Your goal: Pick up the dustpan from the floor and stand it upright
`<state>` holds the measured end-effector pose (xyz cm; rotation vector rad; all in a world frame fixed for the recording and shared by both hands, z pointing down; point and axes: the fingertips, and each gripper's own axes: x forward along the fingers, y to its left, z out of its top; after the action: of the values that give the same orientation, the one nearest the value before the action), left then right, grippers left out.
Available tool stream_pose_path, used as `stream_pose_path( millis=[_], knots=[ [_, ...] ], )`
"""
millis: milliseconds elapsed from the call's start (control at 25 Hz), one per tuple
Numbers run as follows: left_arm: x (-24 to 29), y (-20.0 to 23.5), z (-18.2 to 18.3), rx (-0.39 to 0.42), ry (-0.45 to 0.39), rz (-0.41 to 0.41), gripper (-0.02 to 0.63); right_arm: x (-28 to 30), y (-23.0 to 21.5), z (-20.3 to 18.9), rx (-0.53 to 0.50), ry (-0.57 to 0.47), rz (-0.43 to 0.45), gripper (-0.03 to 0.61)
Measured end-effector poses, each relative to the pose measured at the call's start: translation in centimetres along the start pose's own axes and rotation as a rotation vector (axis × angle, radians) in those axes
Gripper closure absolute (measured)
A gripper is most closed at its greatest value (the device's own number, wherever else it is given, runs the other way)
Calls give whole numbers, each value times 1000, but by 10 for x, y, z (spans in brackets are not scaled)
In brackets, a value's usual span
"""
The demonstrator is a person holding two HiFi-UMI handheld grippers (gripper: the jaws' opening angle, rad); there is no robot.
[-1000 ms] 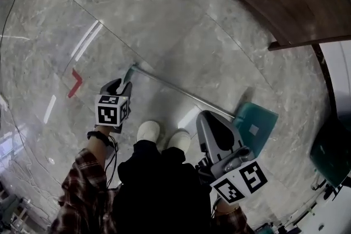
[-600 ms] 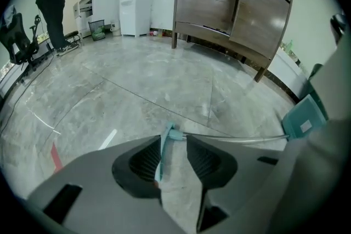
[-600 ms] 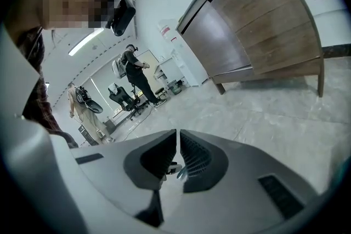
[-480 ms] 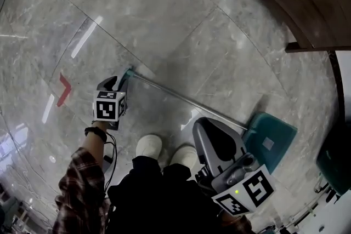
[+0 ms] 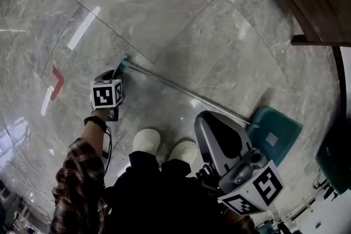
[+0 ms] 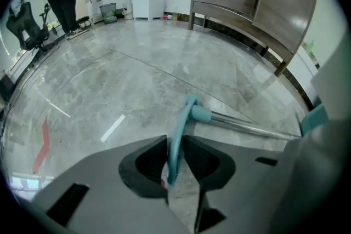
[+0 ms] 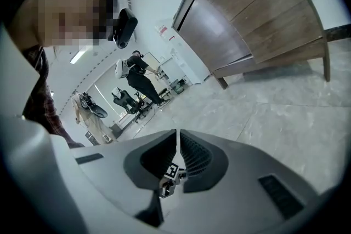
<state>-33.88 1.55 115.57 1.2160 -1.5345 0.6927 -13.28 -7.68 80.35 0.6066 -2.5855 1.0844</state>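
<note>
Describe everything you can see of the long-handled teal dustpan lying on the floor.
The long-handled teal dustpan lies flat on the grey marble floor, not yet upright. Its teal, plastic-looking pan, at the right of the head view, carries a pale square patch. A thin silver metal pole runs from the pan up and left to a teal loop grip. The left gripper straddles that loop, its jaws closing on it; whether the pads press yet is unclear.
</note>
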Motion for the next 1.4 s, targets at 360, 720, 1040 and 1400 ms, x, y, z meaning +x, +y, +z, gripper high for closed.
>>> stream_pose_path(
  millis=[360, 720, 1040, 1400],
  knots=[
    [-33, -8, 29, 31, -30, -32, 523, -12, 3, 8, 10, -21, -29, 566],
    [-112, -52, 96, 90, -79, -78, 523, -53, 38, 75, 30, -92, -56, 566],
    [-194, -100, 144, 148, -99, -122, 523, -106, 79, 143, 41, -146, -97, 566],
    [-281, -150, 154, 199, -64, -160, 523, -153, 128, 207, 48, -173, -113, 566]
  ],
)
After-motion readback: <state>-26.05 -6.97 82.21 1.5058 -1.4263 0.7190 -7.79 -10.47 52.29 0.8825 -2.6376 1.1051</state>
